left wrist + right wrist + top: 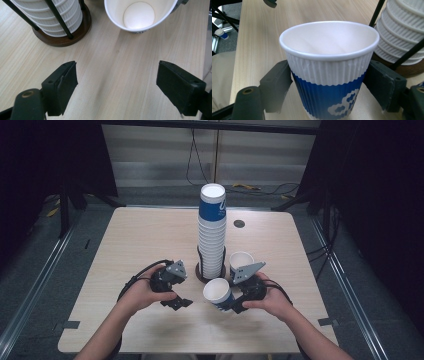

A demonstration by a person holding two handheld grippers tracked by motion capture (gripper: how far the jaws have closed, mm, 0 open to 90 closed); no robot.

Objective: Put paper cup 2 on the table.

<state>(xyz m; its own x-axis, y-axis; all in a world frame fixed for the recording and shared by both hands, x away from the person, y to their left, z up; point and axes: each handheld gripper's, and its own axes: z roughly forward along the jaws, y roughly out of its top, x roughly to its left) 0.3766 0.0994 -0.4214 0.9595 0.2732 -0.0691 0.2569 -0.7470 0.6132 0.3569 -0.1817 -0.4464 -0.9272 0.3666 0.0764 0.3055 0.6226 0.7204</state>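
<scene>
1. My right gripper [235,301] has a blue-and-white cup [329,72] between its jaws, both pads at the ribbed wall; the cup tilts, mouth toward nine o'clock in the high view.
2. My left gripper [116,88] gapes wide, holding nothing, over bare table [120,75].
3. At twelve o'clock from the held cup stands the tall stack [212,237] in its rack [75,32]; a loose cup [241,262] waits at its four o'clock; I judge stacking underway, two cups left.

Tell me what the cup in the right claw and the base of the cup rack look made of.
Cup: probably paper, matte, with a ribbed corrugated sleeve, a rolled rim and a smooth white inside.
Base: looks like dark brown wood, round, with a slight sheen; stained wood or plastic can't be told apart. Thin black rods rise from it, likely metal.
</scene>
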